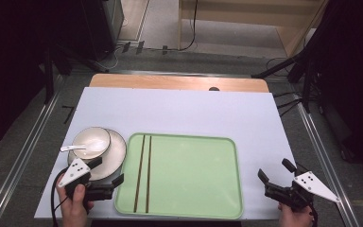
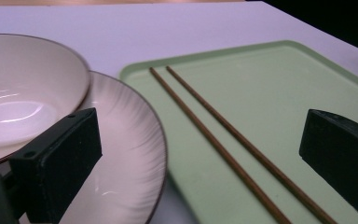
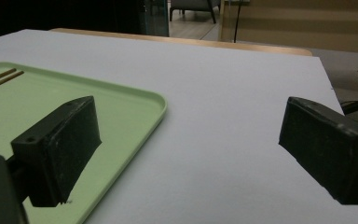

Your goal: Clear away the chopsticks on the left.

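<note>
1. My left gripper [image 1: 108, 171] hangs with its jaws wide and nothing between them, above the near rim of the cream ribbed plate [image 1: 117, 153] that carries the white bowl [image 1: 92, 141] and white spoon [image 1: 73, 148].
2. The two thin brown wooden chopsticks [image 1: 143, 172] lie side by side on the pale green plastic tray [image 1: 194, 175], just beside that gripper; I judge a level approach straddling both sticks best.
3. My right gripper [image 1: 275, 177] rests parted and empty off the tray's right edge.
</note>
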Action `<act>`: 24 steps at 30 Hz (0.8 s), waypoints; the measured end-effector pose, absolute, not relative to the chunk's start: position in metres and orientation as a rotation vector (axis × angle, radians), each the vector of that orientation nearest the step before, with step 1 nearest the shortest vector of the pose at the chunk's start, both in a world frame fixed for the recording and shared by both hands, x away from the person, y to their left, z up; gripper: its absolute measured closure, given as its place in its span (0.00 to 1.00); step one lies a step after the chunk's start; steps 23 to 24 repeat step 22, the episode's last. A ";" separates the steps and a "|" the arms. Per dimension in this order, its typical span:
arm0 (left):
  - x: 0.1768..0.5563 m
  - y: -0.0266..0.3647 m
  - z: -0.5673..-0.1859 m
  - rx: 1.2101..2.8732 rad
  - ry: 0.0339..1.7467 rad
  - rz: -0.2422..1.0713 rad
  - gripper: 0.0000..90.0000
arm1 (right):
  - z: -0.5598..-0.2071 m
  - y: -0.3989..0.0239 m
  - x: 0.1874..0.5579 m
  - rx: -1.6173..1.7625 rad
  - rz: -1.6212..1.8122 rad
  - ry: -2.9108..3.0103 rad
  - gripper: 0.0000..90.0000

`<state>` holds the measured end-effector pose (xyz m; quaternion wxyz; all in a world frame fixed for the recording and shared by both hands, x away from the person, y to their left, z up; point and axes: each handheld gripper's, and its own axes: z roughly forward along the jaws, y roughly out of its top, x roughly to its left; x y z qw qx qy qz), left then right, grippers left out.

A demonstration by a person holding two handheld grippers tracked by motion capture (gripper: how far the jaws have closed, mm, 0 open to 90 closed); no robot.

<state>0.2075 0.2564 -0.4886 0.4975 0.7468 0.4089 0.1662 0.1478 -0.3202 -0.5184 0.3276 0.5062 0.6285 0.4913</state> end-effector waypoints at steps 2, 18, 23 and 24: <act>0.206 0.266 -0.490 1.796 1.005 0.406 0.00 | -0.519 -0.320 0.148 1.329 1.274 1.650 0.06; 0.186 0.315 -0.493 1.779 1.052 0.463 0.00 | -0.524 -0.317 0.149 1.349 1.213 1.664 0.07; 0.186 0.320 -0.494 1.768 1.063 0.468 0.00 | -0.523 -0.315 0.147 1.341 1.213 1.667 0.07; 0.186 0.320 -0.494 1.768 1.063 0.468 0.00 | -0.523 -0.315 0.147 1.341 1.213 1.667 0.07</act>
